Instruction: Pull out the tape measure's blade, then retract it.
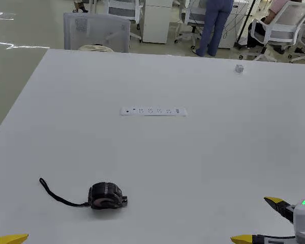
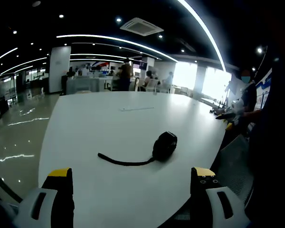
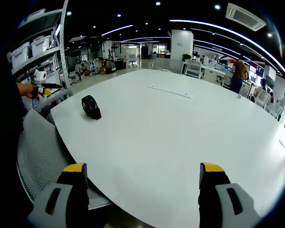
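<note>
A black tape measure (image 1: 107, 195) lies on the white table (image 1: 203, 152) near its front left, blade in, with its black wrist strap (image 1: 53, 192) trailing to the left. My left gripper (image 2: 132, 173) is open, a short way back from the tape measure (image 2: 165, 145), with nothing between its jaws. One of its yellow fingertips (image 1: 12, 238) shows at the bottom left corner of the head view. My right gripper (image 1: 258, 220) is open at the table's front right, far from the tape measure (image 3: 91, 106), and holds nothing (image 3: 145, 168).
A white power strip (image 1: 153, 111) is set into the table's middle. A small grey object (image 1: 239, 68) sits near the far right edge. A grey chair (image 1: 96, 31) stands behind the far edge, with people and office chairs beyond.
</note>
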`<action>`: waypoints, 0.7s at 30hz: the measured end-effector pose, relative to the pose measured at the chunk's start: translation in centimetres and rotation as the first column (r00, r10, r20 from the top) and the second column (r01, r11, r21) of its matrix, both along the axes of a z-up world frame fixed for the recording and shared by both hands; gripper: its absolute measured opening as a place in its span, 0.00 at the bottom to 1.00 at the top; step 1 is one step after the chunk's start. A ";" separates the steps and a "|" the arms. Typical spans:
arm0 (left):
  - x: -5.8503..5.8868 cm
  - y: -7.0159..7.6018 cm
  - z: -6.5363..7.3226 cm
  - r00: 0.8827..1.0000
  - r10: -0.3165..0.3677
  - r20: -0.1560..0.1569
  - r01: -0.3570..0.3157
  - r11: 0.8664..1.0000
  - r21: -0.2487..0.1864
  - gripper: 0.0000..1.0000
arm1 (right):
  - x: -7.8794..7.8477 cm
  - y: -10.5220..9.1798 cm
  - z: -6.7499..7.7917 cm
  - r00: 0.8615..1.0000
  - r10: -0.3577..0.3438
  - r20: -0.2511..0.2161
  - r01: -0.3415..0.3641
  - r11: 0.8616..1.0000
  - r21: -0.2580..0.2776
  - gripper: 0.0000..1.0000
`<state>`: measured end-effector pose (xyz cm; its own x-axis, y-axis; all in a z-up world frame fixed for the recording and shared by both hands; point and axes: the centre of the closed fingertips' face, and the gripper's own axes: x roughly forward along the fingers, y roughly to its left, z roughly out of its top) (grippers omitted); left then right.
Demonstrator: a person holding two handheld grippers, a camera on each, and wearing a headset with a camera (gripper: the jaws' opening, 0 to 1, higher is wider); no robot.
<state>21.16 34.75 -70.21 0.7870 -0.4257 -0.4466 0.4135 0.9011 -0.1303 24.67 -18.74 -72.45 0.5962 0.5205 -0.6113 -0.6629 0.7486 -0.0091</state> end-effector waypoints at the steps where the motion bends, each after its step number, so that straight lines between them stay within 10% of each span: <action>1: 0.0 0.0 0.0 1.000 0.000 0.001 0.000 1.000 0.000 1.00 | 0.0 0.0 0.0 1.000 0.001 0.000 -0.001 1.000 0.000 1.00; 21: -0.3 -0.3 0.1 1.000 0.001 -0.004 -0.001 1.000 -0.003 1.00 | -0.3 0.0 -0.4 1.000 0.012 -0.007 -0.012 1.000 -0.003 1.00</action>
